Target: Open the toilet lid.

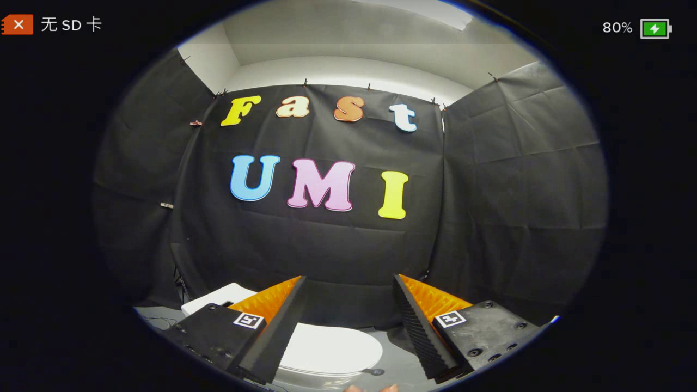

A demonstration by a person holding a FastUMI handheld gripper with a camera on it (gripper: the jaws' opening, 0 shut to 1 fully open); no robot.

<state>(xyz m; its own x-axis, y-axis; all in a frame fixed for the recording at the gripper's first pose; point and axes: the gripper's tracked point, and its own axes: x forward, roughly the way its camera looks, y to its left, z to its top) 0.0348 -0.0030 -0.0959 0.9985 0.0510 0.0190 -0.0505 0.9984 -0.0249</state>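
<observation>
A white toilet stands low on the floor below my fingers, its lid lying flat and closed. Its white tank shows behind my left finger. My gripper hovers well above the toilet, open wide, with nothing between its fingers. The left finger covers the lid's left side; the right finger hangs to the lid's right.
Black cloth walls close in the booth behind the toilet and on both sides. A grey floor lies around the toilet, with a small dark cable on it. Fingertips of a hand peek in near the front.
</observation>
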